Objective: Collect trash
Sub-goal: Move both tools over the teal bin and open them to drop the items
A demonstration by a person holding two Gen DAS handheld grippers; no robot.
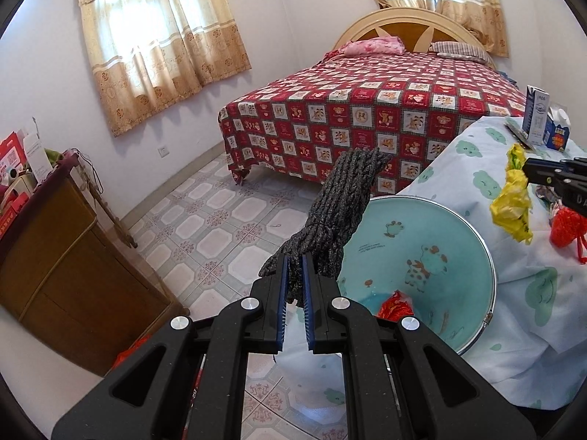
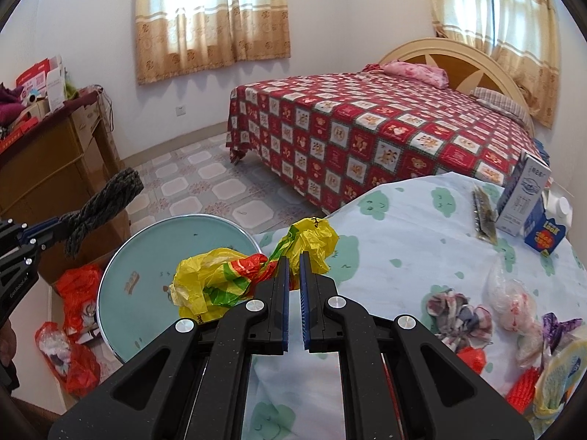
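Observation:
My left gripper (image 1: pixel 294 261) is shut on a bundle of dark grey cord (image 1: pixel 337 212), held up to the left of a round teal basin (image 1: pixel 422 256); the cord also shows in the right wrist view (image 2: pixel 99 205). My right gripper (image 2: pixel 292 260) is shut on a crumpled yellow, red and green plastic bag (image 2: pixel 227 278), held at the table's edge over the basin (image 2: pixel 146 293). The bag shows in the left wrist view (image 1: pixel 513 198). A red wrapper (image 1: pixel 394 304) lies in the basin.
The table has a light cloth with green clouds (image 2: pixel 403 242). On it stand cartons (image 2: pixel 521 198) and lie crumpled wrappers (image 2: pixel 458 311) and a clear bag (image 2: pixel 510 293). Red bags (image 2: pixel 73 322) lie on the floor. A wooden cabinet (image 1: pixel 55 256) stands left, a bed (image 1: pixel 367 110) behind.

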